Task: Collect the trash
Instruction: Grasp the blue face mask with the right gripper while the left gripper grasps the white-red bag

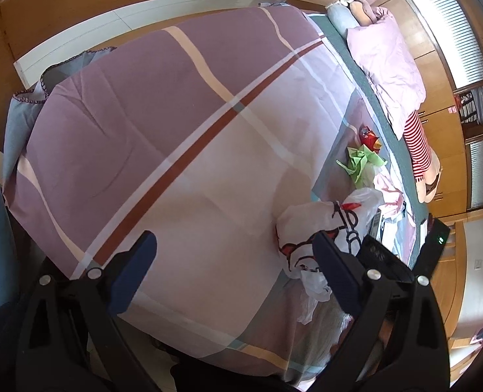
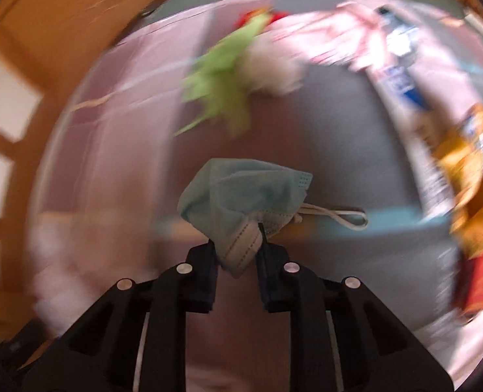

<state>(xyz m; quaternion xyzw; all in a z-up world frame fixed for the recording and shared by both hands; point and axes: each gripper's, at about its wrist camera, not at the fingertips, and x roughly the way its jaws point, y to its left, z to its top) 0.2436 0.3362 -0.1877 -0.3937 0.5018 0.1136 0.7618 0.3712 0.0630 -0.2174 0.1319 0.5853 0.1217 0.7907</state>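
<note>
Right gripper: clenched on blue face mask.
Left gripper: released, empty.
Green paper: twelve o'clock of mask.

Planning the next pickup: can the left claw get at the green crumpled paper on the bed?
Probably yes: the left claw is open and empty, and the green crumpled paper lies uncovered farther along the bed.
</note>
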